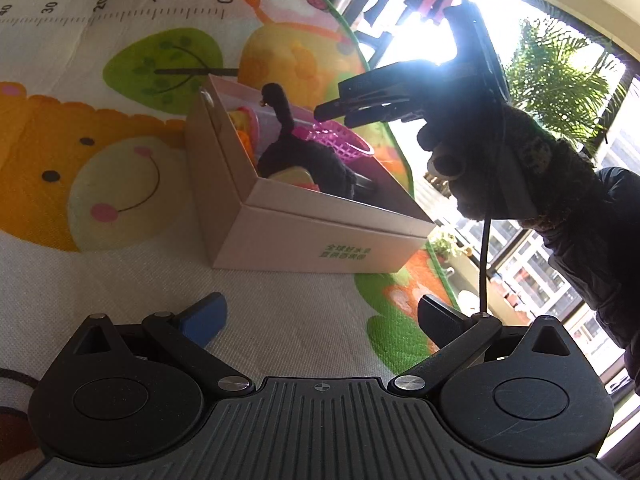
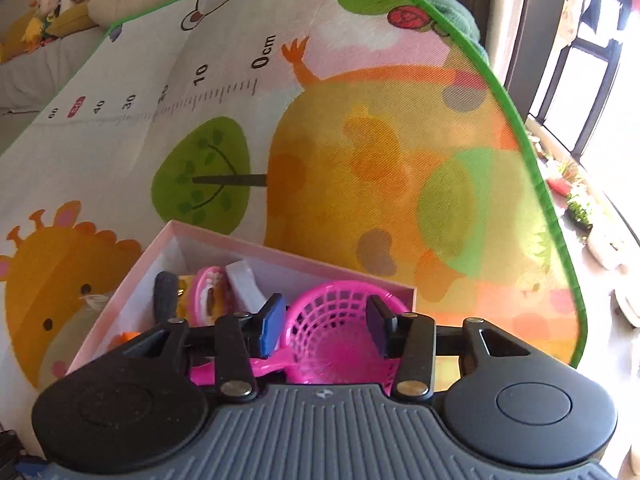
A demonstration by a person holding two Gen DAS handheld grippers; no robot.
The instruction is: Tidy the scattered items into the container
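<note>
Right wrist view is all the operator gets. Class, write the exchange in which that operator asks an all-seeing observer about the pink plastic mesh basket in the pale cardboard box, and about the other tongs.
Operator: Are my right tongs touching the basket?
Observer: In the left wrist view, the right tongs hang just above the pink plastic mesh basket and seem to be apart from it.
Operator: And the left tongs?
Observer: The left tongs are open with nothing between them. They sit low over the printed play mat, outside the pale cardboard box.
</note>
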